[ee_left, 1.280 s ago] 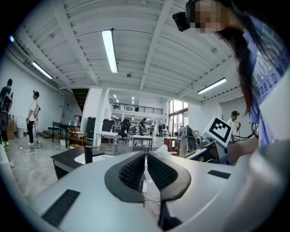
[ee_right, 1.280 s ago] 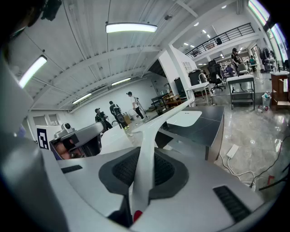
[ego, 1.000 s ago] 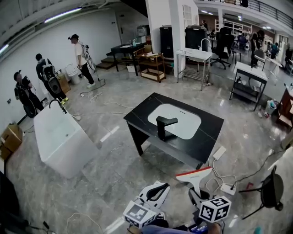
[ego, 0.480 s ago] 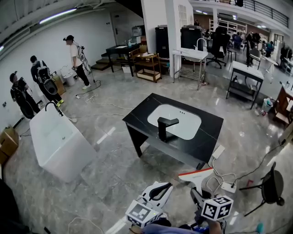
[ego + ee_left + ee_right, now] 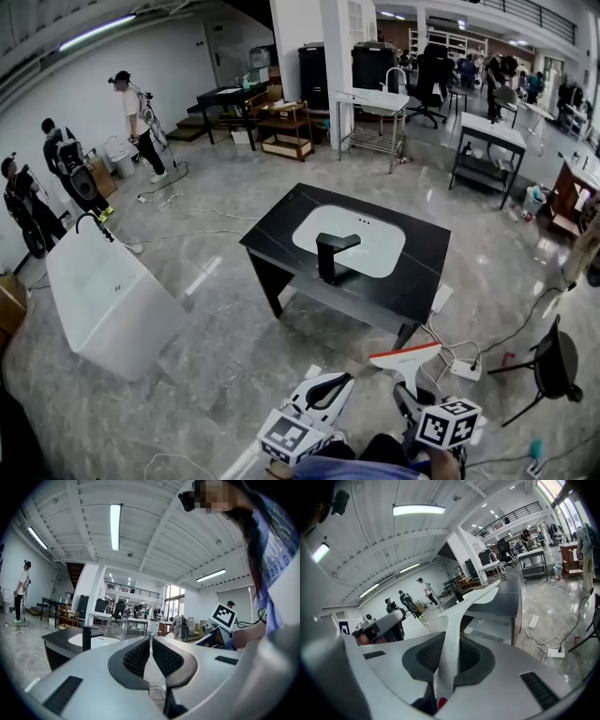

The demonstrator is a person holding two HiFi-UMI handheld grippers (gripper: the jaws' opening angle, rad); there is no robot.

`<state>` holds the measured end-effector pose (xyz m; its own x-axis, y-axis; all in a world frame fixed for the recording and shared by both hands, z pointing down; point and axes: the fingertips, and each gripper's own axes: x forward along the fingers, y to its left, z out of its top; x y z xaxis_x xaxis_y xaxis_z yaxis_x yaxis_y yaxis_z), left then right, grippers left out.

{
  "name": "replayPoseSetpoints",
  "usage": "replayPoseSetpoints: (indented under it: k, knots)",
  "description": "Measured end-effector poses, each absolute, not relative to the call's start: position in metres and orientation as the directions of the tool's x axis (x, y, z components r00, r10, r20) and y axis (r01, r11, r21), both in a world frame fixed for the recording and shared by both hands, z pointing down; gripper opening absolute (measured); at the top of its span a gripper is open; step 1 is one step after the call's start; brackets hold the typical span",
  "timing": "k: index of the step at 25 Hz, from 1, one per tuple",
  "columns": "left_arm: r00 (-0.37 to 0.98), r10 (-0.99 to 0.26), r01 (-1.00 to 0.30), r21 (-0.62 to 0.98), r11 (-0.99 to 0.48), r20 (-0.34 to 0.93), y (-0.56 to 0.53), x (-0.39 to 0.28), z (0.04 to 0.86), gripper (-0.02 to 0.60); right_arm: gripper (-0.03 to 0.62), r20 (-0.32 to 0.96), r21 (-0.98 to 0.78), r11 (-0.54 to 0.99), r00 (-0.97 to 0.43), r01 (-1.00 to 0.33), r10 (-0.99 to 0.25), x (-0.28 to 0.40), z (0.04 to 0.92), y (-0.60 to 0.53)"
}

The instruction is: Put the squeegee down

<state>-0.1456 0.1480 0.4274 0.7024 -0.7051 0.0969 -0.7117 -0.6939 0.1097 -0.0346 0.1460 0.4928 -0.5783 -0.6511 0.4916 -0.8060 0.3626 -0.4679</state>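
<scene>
Black counter (image 5: 412,272): matte dark slab on legs, white oval basin (image 5: 352,239) sunk in, angular black faucet (image 5: 330,255) at near rim. Likely landing spot for tool.

White bathtub (image 5: 103,295): glossy, rounded, well left of counter.

Squeegee (image 5: 405,360): smooth white plastic, T-shaped, red strip along blade. Not yet set down; held in air near counter's near corner, blade toward counter.

Right gripper (image 5: 410,405): ribbed dark pads clenched on squeegee's slim handle, blade carried ahead for placing.

Left gripper (image 5: 323,394): jaws closed, nothing between, idle left of squeegee.

Black-topped table (image 5: 422,272) with white basin (image 5: 370,239) and black faucet (image 5: 333,253); white bathtub (image 5: 103,291) well apart.
</scene>
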Motion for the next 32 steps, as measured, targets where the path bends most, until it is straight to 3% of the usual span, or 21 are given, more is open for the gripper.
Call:
replayPoseSetpoints:
  k: [15, 32]
  knots:
    - [0.723, -0.678, -0.69, 0.145, -0.709, 0.131, 0.08, -0.105, 0.443, 0.014, 0.052, 0.513, -0.495, 0.321, -0.57, -0.807, -0.642, 0.005, 0.511, 0.082]
    - [0.623, -0.761, -0.782, 0.102, -0.615, 0.184, -0.061, -0.001, 0.441, 0.014, 0.049, 0.484, -0.529, 0.394, -0.648, -0.752, -0.588, 0.121, 0.514, -0.077]
